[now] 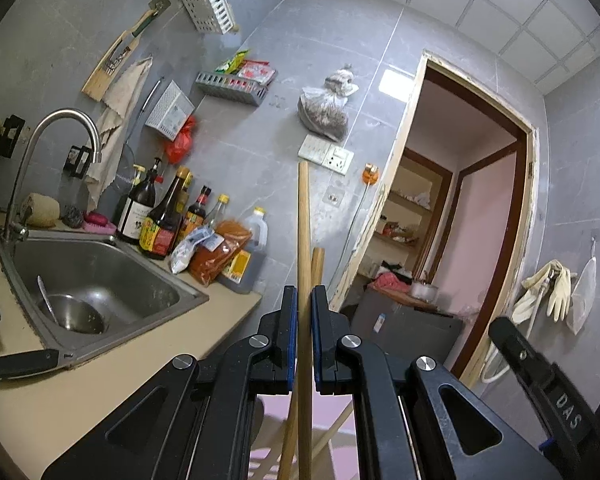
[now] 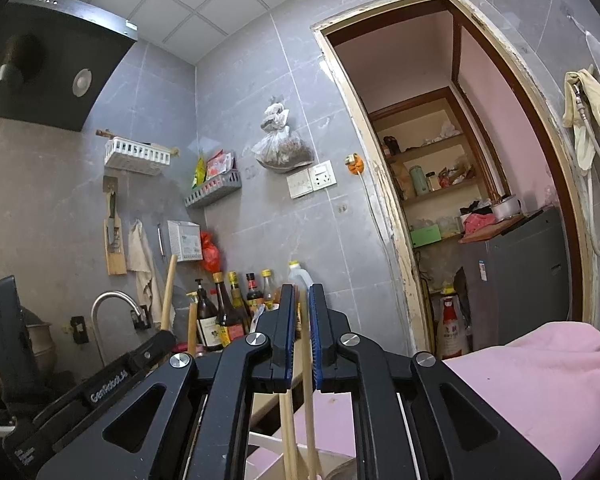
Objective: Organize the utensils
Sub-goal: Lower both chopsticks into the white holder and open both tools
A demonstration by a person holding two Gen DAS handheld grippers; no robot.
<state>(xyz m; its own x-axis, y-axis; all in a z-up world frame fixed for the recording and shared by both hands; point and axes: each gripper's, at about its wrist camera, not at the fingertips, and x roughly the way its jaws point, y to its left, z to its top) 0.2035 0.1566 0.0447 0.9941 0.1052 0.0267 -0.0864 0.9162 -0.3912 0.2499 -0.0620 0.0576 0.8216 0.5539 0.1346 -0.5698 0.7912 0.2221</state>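
My left gripper (image 1: pixel 304 300) is shut on a long wooden utensil handle (image 1: pixel 303 220) that stands upright between its fingers. A second, shorter wooden handle (image 1: pixel 318 264) rises just behind the right finger. My right gripper (image 2: pixel 302 300) is shut on a thin wooden stick (image 2: pixel 307 360), also upright; another wooden stick (image 2: pixel 287 432) stands beside it below the fingers. In the right wrist view the left gripper's body (image 2: pixel 112 376) shows at lower left with two wooden handles (image 2: pixel 168 292) above it. The utensils' lower ends are hidden.
A steel sink (image 1: pixel 96 276) with a bowl and faucet (image 1: pixel 60 152) lies at left on the beige counter (image 1: pixel 100 380). Sauce bottles (image 1: pixel 160 216) line the wall. A knife (image 1: pixel 16 364) rests at the counter's edge. A doorway (image 1: pixel 460 208) opens at right. Pink cloth (image 2: pixel 540 392) lies below.
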